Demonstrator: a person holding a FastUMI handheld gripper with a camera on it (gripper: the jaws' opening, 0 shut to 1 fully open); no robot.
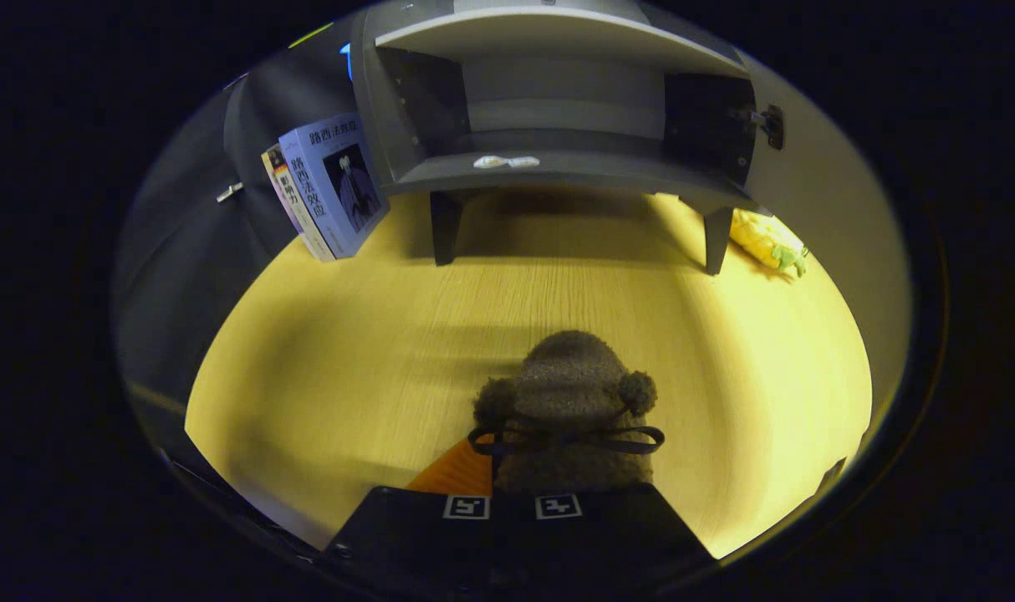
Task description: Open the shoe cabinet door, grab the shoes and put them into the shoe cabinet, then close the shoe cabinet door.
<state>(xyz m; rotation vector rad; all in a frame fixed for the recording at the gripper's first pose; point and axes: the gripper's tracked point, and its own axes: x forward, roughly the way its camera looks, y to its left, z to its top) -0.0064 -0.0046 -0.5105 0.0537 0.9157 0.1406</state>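
Brown fuzzy shoe (568, 401) sat clamped between the closed gripper (512, 502) fingers above the yellow table (323, 376); shoe cabinet (558, 109) stood beyond, door (817, 192) open

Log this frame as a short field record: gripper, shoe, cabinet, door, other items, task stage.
gripper: gripper shut on the fuzzy brown shoe, both fingers at its sides
shoe: brown plush, black ribbon bow across it, held over the wooden table
cabinet: grey shoe cabinet beyond the shoe, standing on dark legs
door: open, swung to the right
inside: small white bits on the shelf
other items: books leaning left of cabinet; yellow plush toy by right leg
stage: shoe grabbed, not yet in cabinet
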